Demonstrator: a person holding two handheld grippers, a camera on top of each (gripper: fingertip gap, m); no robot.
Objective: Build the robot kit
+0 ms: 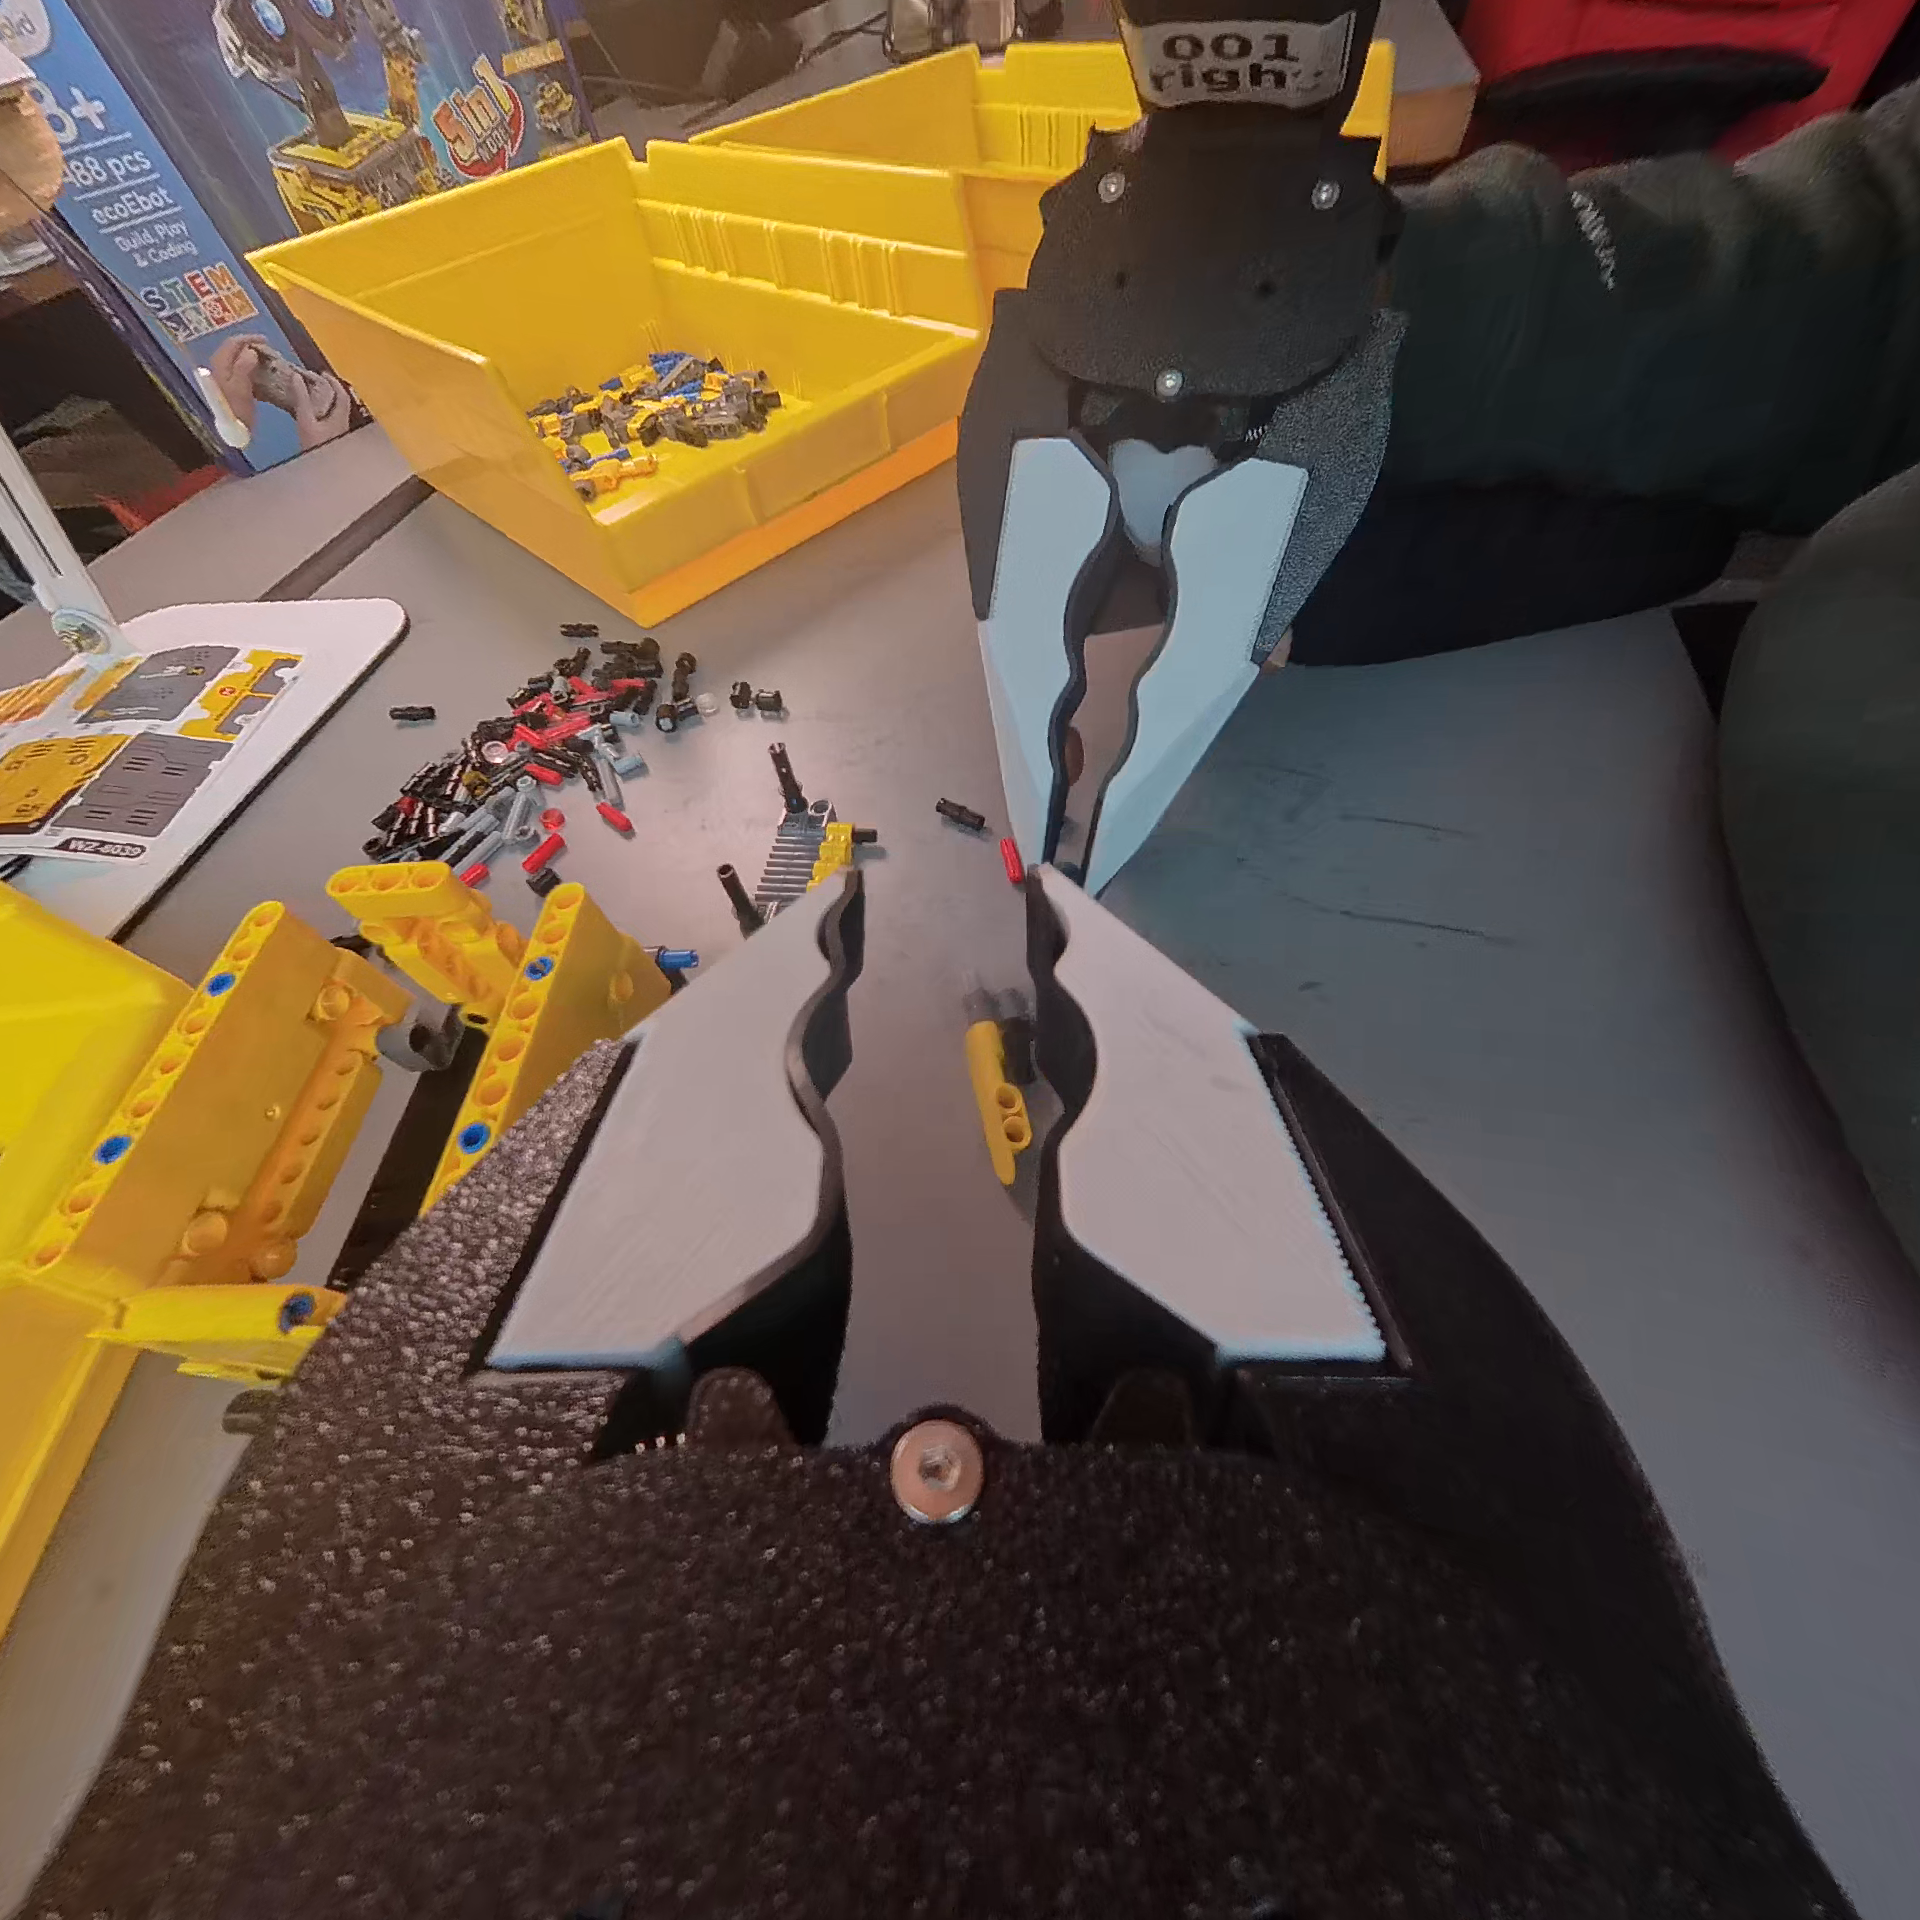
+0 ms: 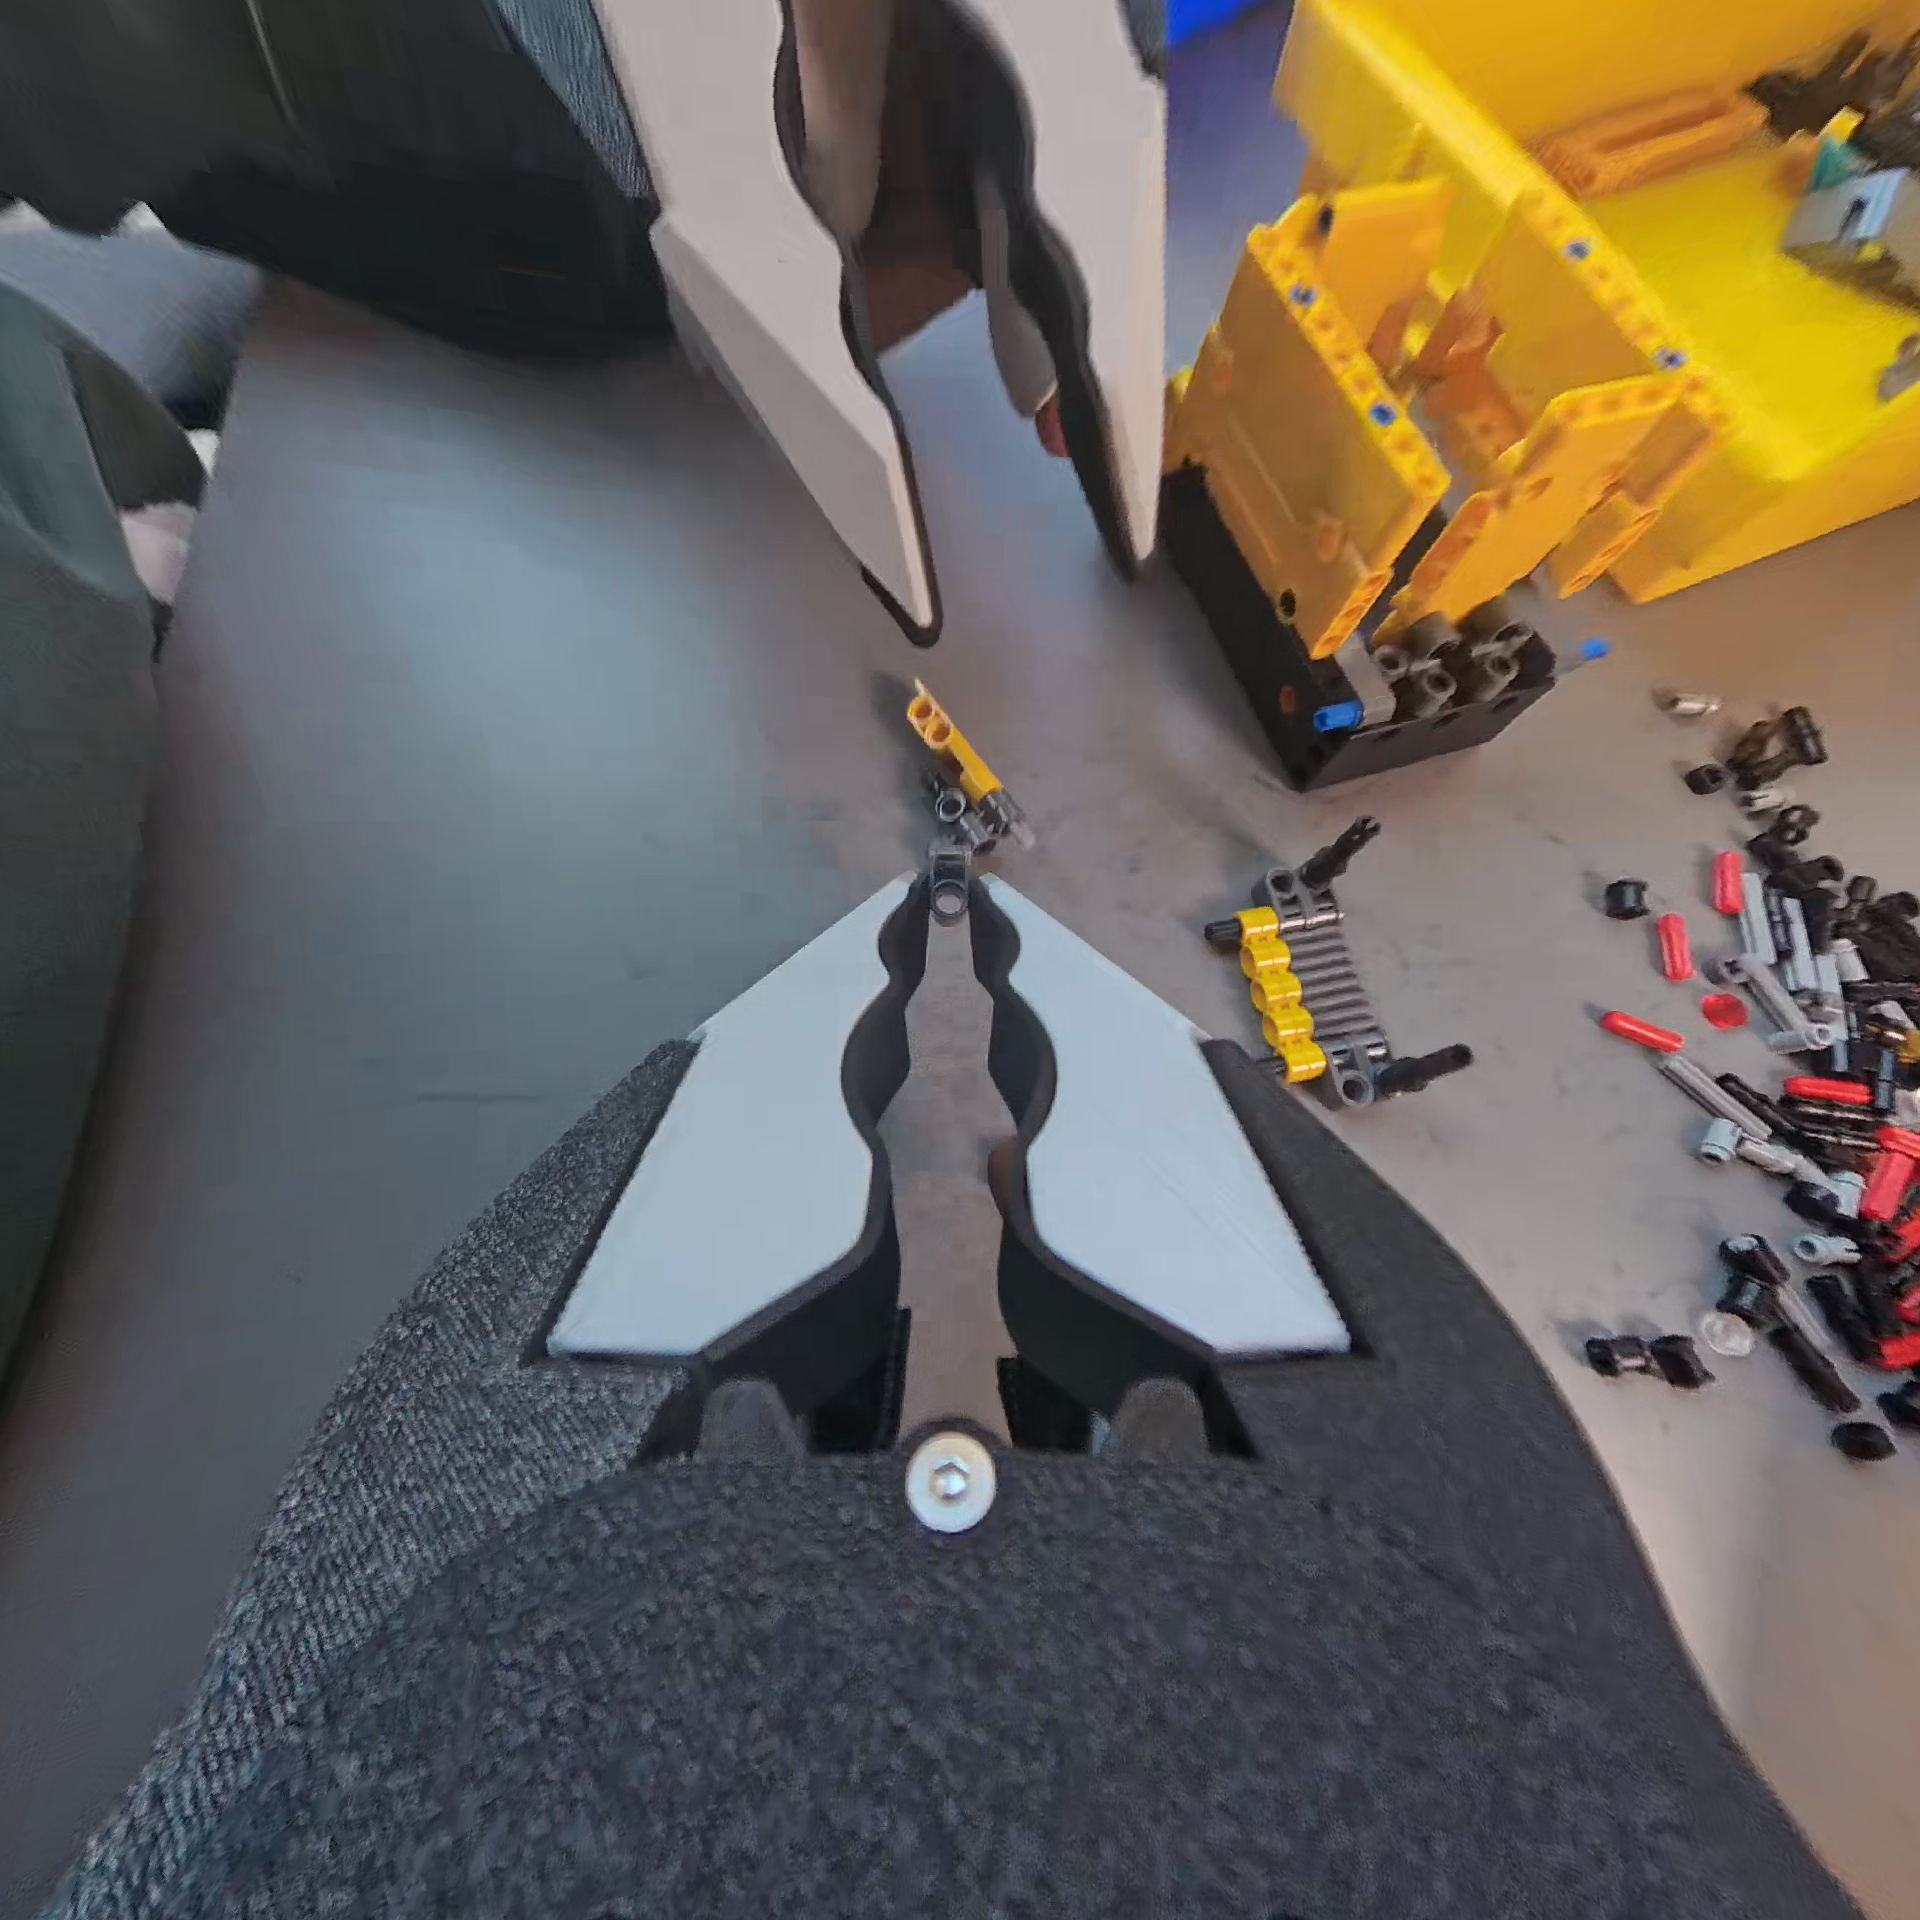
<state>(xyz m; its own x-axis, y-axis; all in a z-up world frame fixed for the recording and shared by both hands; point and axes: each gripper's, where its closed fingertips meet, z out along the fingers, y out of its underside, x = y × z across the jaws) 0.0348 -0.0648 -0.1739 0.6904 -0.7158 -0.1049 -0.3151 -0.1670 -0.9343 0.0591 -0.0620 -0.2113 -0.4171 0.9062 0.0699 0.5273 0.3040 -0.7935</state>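
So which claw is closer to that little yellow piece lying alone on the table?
Left. The left claw is open, and the yellow piece lies between its fingers. The right claw pinches a small grey part just short of it.

Yellow beam piece (image 1: pixel 1000 1081): partly hidden behind the left tool's (image 1: pixel 943 899) right finger.
Brick model (image 1: pixel 312 1081): lower part covered by the left tool's body.
Yellow bin (image 2: pixel 1714 343): blurred, cut off by the right and top edges.
Loose parts pile (image 2: pixel 1829 1101): cut off at the right edge.
Box (image 1: pixel 177 187): cropped at the top.
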